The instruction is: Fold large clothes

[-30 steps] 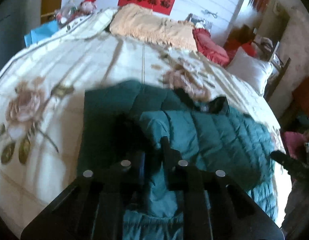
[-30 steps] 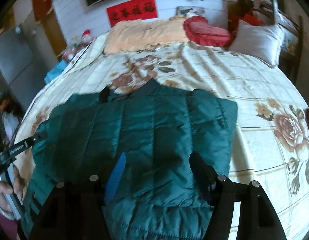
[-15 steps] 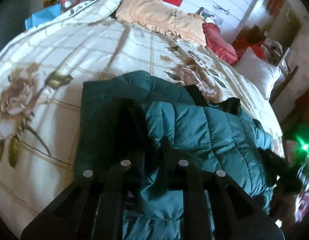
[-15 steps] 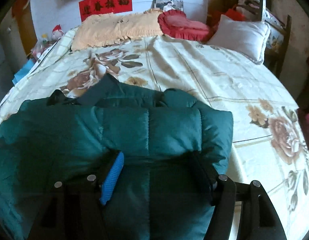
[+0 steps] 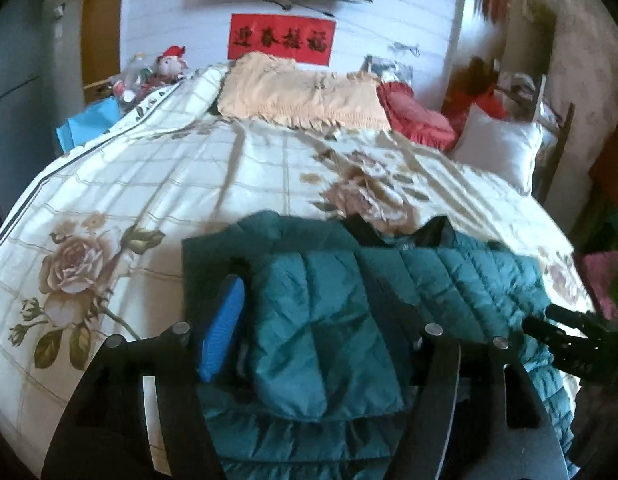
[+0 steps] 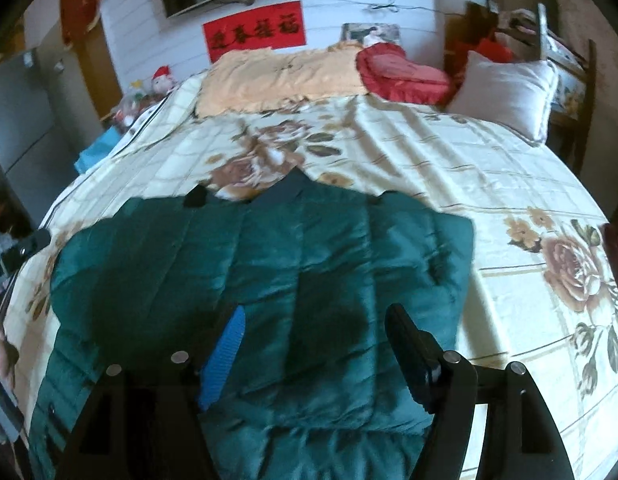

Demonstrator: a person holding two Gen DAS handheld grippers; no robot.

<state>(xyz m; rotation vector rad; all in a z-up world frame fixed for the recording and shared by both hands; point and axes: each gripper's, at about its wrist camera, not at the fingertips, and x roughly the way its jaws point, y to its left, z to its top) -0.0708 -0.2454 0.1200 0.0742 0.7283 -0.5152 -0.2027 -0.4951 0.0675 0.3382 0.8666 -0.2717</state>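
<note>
Jacket (image 6: 269,280) flat on bed (image 6: 449,168), near edge, one side folded over. Left gripper (image 5: 309,320) jaws opening, fabric between but unpinched. Right gripper (image 6: 317,336) jaws opening above jacket, nothing gripped.

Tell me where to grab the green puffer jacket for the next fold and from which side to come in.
Grip the green puffer jacket at its near hem corners, one gripper each, coming in from the foot of the bed. It lies flat with its collar toward the pillows and its hem nearest the grippers, so the hem edge is probably the easiest thin layer to pinch. Both pairs of jaws are opening, with only fabric lying beneath them.
</note>
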